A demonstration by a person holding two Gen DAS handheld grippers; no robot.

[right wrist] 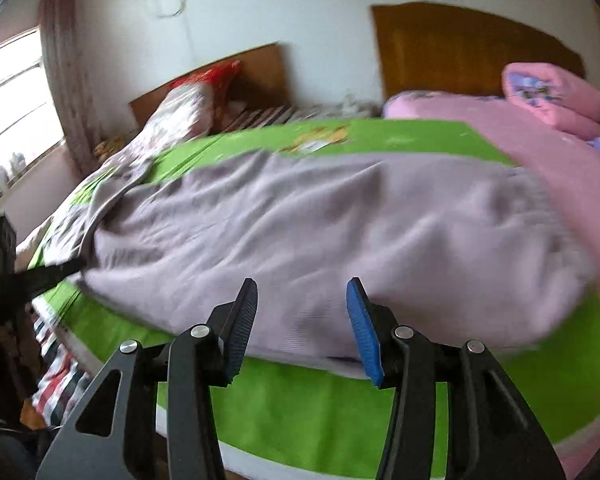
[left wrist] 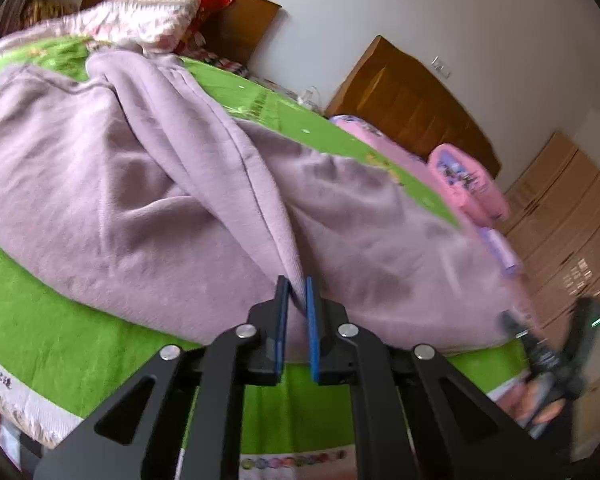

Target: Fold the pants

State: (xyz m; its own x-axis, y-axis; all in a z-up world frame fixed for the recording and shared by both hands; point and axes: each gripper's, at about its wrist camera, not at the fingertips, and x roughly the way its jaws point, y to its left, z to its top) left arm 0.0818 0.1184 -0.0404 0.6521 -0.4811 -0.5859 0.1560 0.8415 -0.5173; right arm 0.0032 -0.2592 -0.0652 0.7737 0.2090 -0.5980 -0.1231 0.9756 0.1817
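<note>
- Two grippers show, one per wrist view; the left gripper [left wrist: 298, 294] sits low in the middle of its frame with its jaws clenched on a ridge of the pants [left wrist: 148, 184], the fabric pinched between the blue pads [left wrist: 311, 320].
- From that pinch a raised fold of the lilac cloth runs up and to the left across the frame, and the rest of the garment spreads wide to both sides of it.
- The right gripper [right wrist: 302, 292] is low in the middle of its own frame, jaws released and standing apart, nothing between the pads [right wrist: 364, 332]; behind the gap lies the near edge of the pants [right wrist: 300, 232].
- In the left wrist view the right gripper [left wrist: 548, 344] appears blurred at the lower right, just past the garment's right end.
- In the right wrist view the left gripper [right wrist: 40, 276] reaches in from the left edge to the garment's left end.
- The pants lie across a green sheet [right wrist: 320, 412] on the bed, filling the middle of both frames.
- A pink quilt [right wrist: 556, 96] is at the upper right of the right wrist view, before a wooden headboard [right wrist: 460, 48].
- A floral pillow [left wrist: 140, 20] lies at the upper left of the left wrist view.
- A window [right wrist: 8, 112] with a curtain [right wrist: 64, 72] fills the left side of the right wrist view.
</note>
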